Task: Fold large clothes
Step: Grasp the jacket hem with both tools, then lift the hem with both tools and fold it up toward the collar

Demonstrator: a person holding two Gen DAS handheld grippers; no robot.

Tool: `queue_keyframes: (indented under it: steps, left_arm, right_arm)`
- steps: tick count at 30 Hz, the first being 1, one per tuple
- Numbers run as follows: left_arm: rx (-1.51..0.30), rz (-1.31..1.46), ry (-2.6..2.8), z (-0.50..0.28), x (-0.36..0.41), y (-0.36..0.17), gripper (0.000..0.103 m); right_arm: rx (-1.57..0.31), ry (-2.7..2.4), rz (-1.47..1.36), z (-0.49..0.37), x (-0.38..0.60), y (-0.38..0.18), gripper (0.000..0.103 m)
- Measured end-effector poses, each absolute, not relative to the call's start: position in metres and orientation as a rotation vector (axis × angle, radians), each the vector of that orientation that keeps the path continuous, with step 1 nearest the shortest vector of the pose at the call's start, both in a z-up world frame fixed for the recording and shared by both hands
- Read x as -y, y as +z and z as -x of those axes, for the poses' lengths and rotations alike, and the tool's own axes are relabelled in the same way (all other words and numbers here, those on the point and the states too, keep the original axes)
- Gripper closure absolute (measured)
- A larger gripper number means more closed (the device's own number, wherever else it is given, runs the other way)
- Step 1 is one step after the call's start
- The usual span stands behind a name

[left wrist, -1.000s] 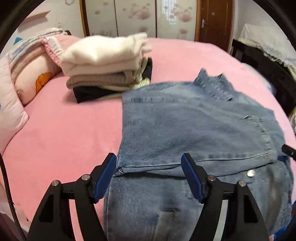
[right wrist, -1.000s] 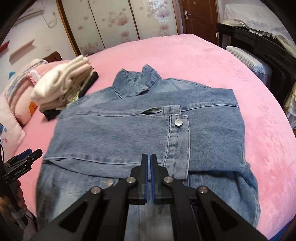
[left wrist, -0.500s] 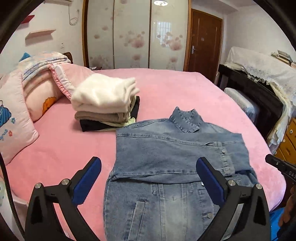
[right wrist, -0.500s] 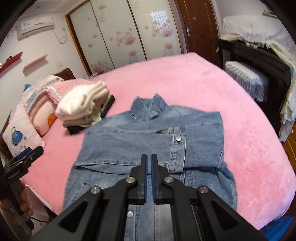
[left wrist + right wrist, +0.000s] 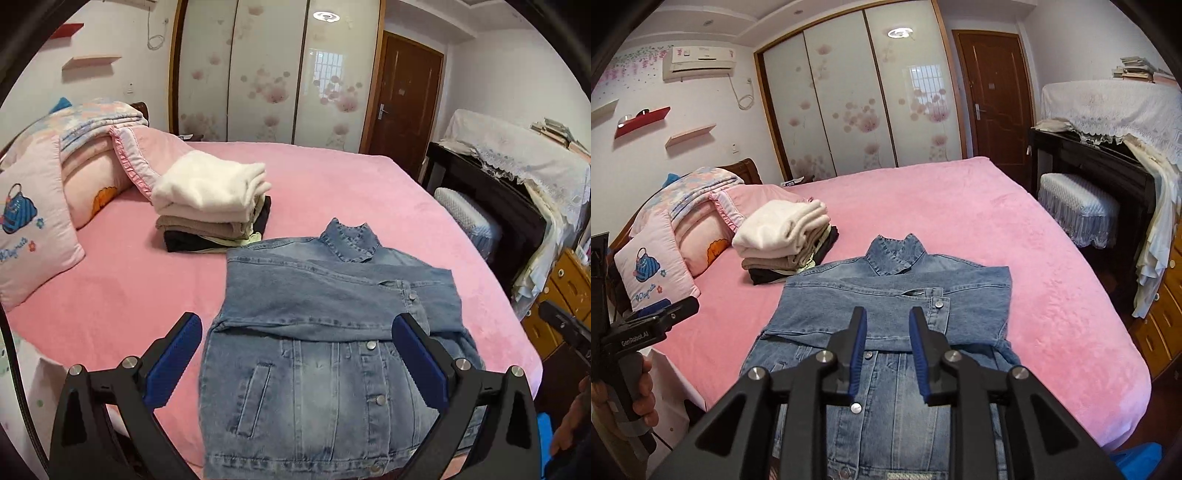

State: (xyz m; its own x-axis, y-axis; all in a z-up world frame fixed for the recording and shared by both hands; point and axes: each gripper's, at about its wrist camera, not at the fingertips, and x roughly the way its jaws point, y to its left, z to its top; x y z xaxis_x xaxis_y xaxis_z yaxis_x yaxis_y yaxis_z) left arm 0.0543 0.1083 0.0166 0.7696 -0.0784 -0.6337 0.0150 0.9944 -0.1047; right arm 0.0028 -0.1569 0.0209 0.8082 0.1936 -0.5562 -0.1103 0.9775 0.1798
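Left gripper (image 5: 295,363): bottom of its frame; jaws spread wide, nothing between them.
Right gripper (image 5: 888,349): bottom centre of its frame; jaws narrow but opening, nothing gripped.
Denim jacket (image 5: 332,332): lay flat on the bed, centre frame, sleeves folded across the chest, collar pointing away.
Bed (image 5: 110,295): pink cover.
Folded stack (image 5: 210,206): left of the collar, upper centre-left, close beside the jacket.

One denim jacket (image 5: 332,332), one stack of folded clothes (image 5: 210,206), two claws, on one bed (image 5: 351,177).
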Motion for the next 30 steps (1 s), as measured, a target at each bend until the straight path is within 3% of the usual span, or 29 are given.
queue_keyframes:
  steps: [10,21,22,24,30]
  left_arm:
    - [-0.717,0.052,-0.084,-0.018,-0.113,-0.016,0.001]
    - [-0.918,0.075,-0.047,-0.003,-0.182,-0.147,0.001]
    - [-0.955,0.084,-0.029,-0.006,-0.190,-0.160,0.003]
    - [-1.004,0.116,-0.038,-0.009,-0.201,-0.180,0.007]
    - [-1.064,0.186,-0.110,-0.017,-0.214,-0.212,0.014]
  right_arm:
    - [-0.620,0.146,-0.047,0.033,0.158,0.002,0.079]
    - [-0.799,0.136,0.009,0.051,0.195,-0.102,0.078]
    - [-0.820,0.141,-0.007,0.050,0.204,-0.114,0.077]
    - [-0.842,0.133,-0.026,0.051,0.219,-0.129,0.065]
    - [-0.954,0.079,-0.142,0.051,0.264,-0.176,0.057]
